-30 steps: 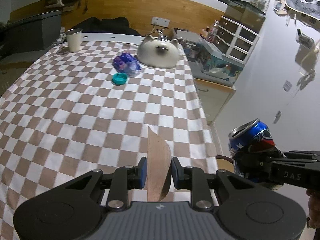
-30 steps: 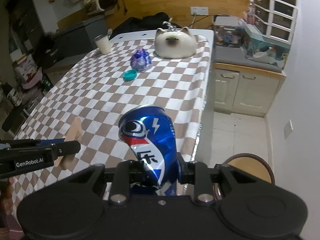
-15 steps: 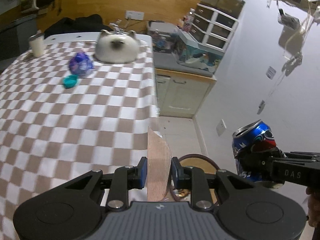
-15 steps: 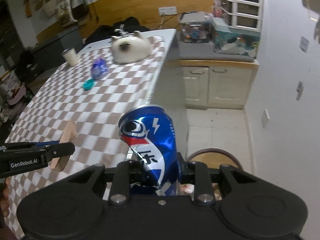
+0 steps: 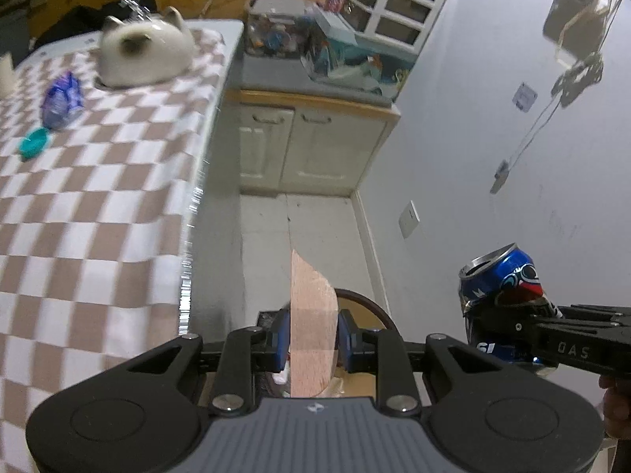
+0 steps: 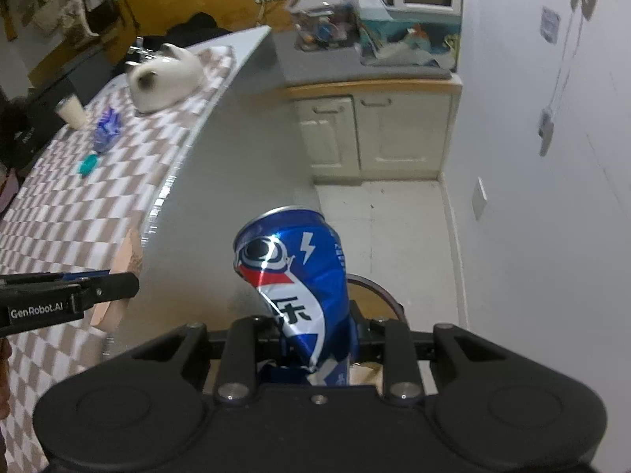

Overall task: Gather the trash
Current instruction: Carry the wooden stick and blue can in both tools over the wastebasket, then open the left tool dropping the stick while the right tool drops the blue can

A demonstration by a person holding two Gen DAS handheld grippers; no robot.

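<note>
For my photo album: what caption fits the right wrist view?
Right tongs clamp a crushed blue can above a brown-rimmed bin beside the checkered table.

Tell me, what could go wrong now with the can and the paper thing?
The crushed can sits tilted in the right gripper, so it might slip before it is over the bin. The brown paper piece in the left gripper is light and could flutter past the rim.
</note>
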